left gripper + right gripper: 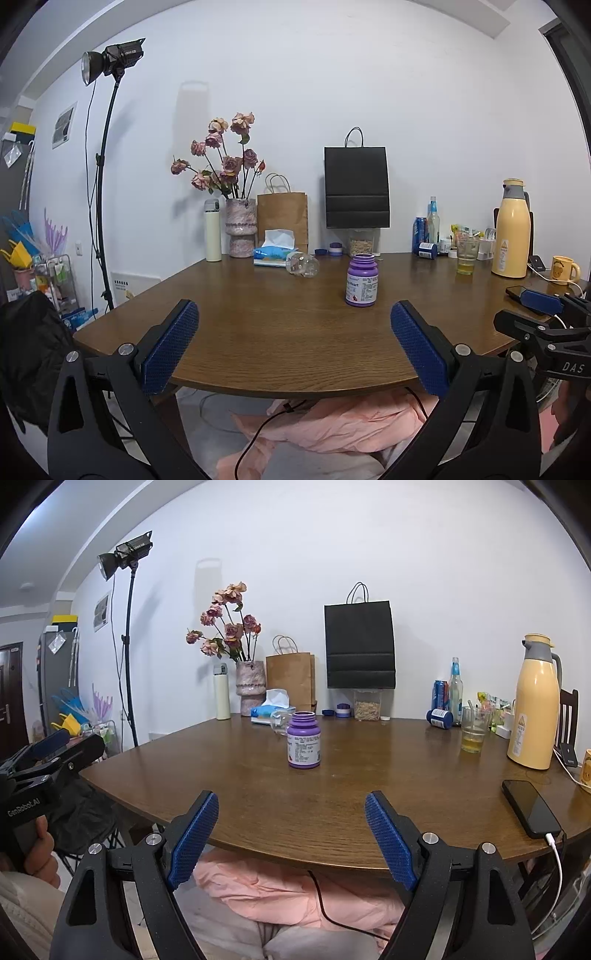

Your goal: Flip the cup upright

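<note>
Clear plastic cup (302, 264) lies on its side at the far-centre of the wooden table (280, 332), just in front of the tissue pack (271, 254); see-through, ribbed, no liquid visible inside; which end is the mouth: can't tell. From the right wrist cam the cup (282, 722) is partly hidden behind the purple jar (303, 739), which stands upright w/ lid on, nearer to the grippers than the cup.

Left gripper (294, 345) hovers over the near table edge, fingers spread wide, nothing btwn them; right gripper (291, 840) same, fingers wide apart, holding nothing; both well apart from the cup.

Around: cream flask (213, 230) beside pink vase (241, 227) w/ dried roses; brown paper bag (282, 214) behind the tissues; black bag (356, 186) at the wall above a clear container of grain (362, 242); drinking glass (467, 256) w/ yellowish liquid at right, upright; yellow thermos jug (511, 229) next to it; yellow mug (563, 269) far right; black phone (530, 808) on a white cable near the right table edge; blue can lying down (439, 718) near bottles.

Count: 1 tipped cup, 1 purple jar, 2 paper bags, 1 glass, 1 mug, 1 phone, 2 grippers. Studio lamp (110, 62) on stand at left; pink cloth (332, 424) under table.
</note>
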